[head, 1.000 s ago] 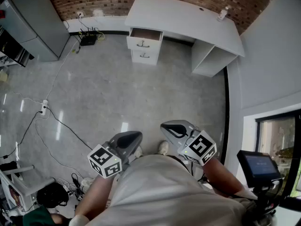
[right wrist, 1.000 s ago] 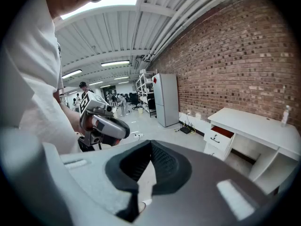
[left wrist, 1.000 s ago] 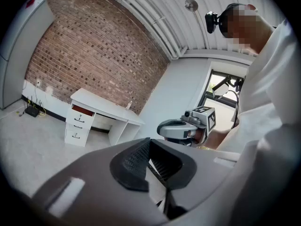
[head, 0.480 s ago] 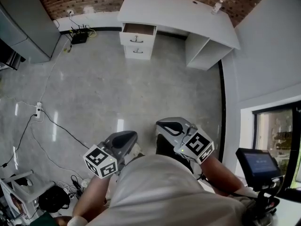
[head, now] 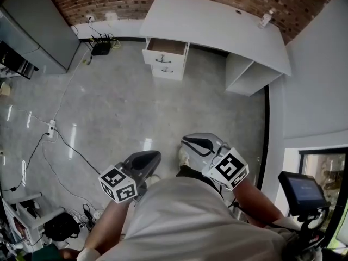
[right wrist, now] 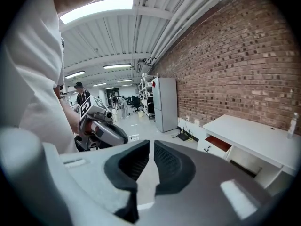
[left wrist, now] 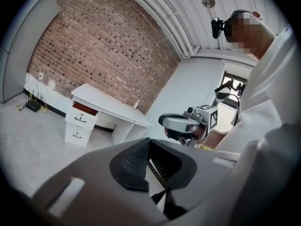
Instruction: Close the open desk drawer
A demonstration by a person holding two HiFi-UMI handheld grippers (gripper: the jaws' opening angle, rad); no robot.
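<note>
Nothing's done on this one yet, as far as I can tell. There's a big stretch of grey floor (head: 136, 107) between the person and the white desk (head: 217, 20), which sits at the far end against the brick wall. Its top drawer (head: 166, 48), on the desk's left side, hangs pulled out, so the whole walk-up and push is left. Both tools are tucked near the body: the left gripper (head: 148, 159) is clenched on nothing, and the right gripper (head: 196, 144) likewise, jaws all but together, touching nothing.
</note>
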